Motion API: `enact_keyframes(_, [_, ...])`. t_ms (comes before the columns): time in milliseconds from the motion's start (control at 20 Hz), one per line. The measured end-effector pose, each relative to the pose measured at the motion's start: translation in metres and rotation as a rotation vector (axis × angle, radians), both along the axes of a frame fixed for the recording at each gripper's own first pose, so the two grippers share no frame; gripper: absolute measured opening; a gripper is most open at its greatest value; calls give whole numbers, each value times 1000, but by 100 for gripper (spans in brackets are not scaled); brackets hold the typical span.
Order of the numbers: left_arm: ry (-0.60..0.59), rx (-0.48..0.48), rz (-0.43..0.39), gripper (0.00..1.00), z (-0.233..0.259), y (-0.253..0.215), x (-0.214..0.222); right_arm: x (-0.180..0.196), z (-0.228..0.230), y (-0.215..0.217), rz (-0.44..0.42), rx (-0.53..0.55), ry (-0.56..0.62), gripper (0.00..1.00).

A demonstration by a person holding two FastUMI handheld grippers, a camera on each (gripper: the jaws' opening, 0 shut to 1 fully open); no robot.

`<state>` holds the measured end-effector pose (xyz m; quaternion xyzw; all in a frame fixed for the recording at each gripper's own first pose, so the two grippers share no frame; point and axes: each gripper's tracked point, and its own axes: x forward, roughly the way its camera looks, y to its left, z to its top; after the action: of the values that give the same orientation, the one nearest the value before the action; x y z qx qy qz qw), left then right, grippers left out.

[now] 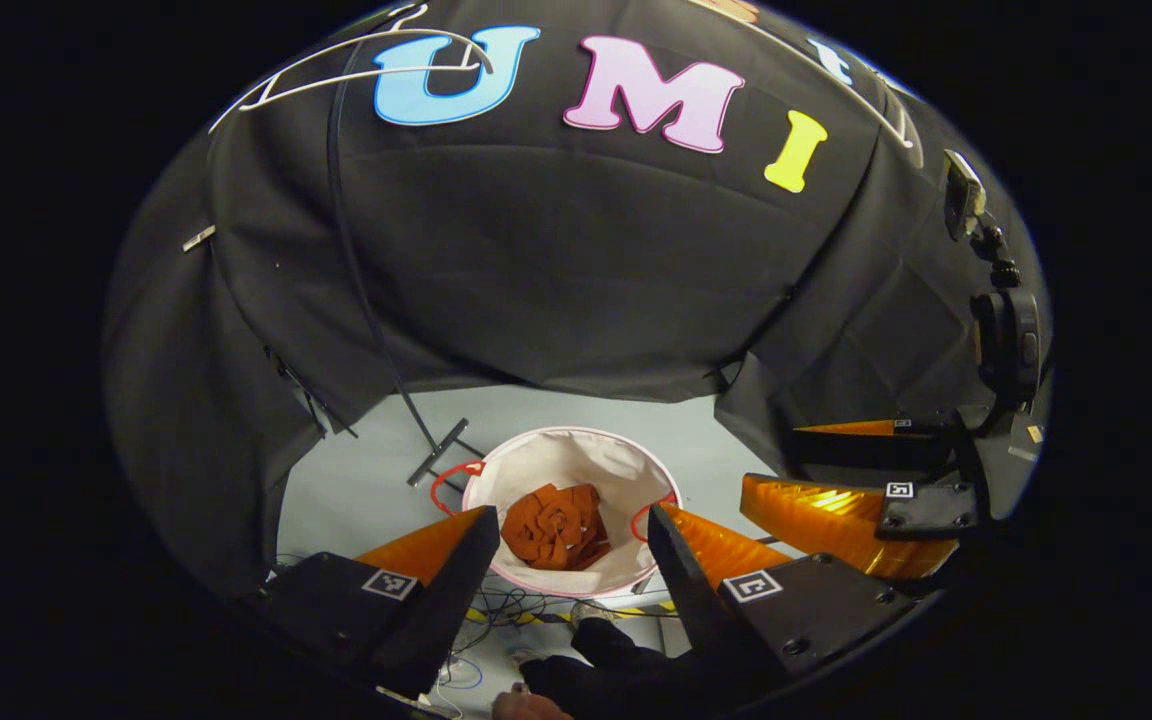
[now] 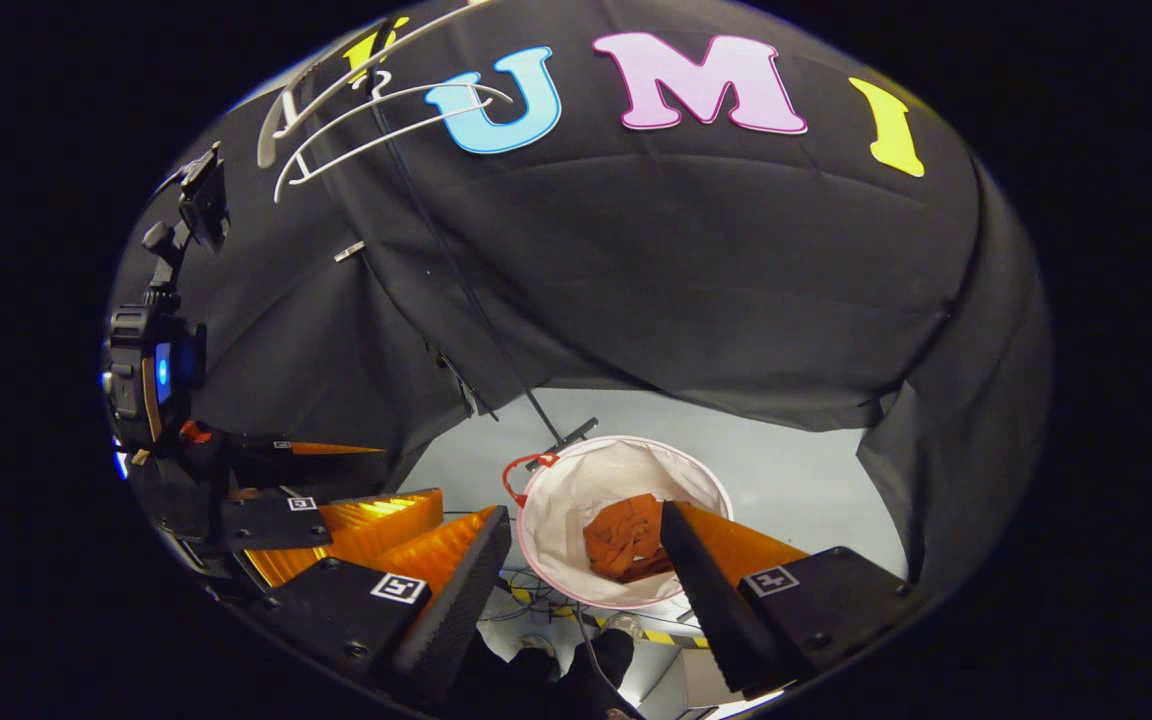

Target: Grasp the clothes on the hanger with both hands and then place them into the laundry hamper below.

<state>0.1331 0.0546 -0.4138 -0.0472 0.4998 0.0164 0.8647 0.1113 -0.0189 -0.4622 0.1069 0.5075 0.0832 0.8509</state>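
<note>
In the left gripper view, the left gripper (image 1: 571,545) points steeply down at the floor, its two wedge fingers (image 1: 436,545) spread wide with nothing between them. The fingers are orange ribbed plastic faced with black pads, each mounted on a black block carrying a small square marker. Straight ahead through the gap stands the laundry hamper (image 1: 616,465), a round soft-sided tub of pale cloth with a thin pink rim and red loop handles (image 1: 448,480) at either side. The clothes (image 1: 556,527) lie crumpled on its bottom, a rust-orange bundle folded into a rough rosette, touching neither finger. High and to the left of the tool a bare white hanger (image 1: 356,75) hangs against the black cloth wall, on a thin dark pole (image 1: 366,300) that slants down to a foot beside the hamper. To the right, close by, sits the right gripper (image 1: 841,515), its orange finger level with the left one's tip.

In the right gripper view, the right gripper (image 2: 586,545) tilts down the same way, fingers (image 2: 456,550) parted and empty. The left gripper (image 2: 356,520) sits just to its left, with a black camera mount (image 2: 151,370) above it. The hamper (image 2: 576,500) lies ahead between the fingers, slightly right of centre; the right finger covers part of the clothes (image 2: 621,545). Pale grey floor (image 2: 796,470) spreads open around the hamper, bounded by the draped cloth hem. Loose cables (image 2: 536,590) trail on the floor near the hamper's near rim.
</note>
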Motion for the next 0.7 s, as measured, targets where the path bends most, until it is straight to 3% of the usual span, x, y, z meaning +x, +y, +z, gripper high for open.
enact_keyframes(200, [-53,-38,-12,95,32,1,-12,-8,28,9,-33,-12,-53,99])
enact_keyframes(250, [-81,-31,-19,91,43,5,-12,-8,38,14,-43,-10,-73,99])
enact_keyframes(300, [-115,-25,-28,95,55,9,-14,-8,49,18,-53,-12,-95,99])
enact_keyframes(700, [-407,-10,-66,95,174,38,-40,-10,164,47,-148,-29,-356,99])
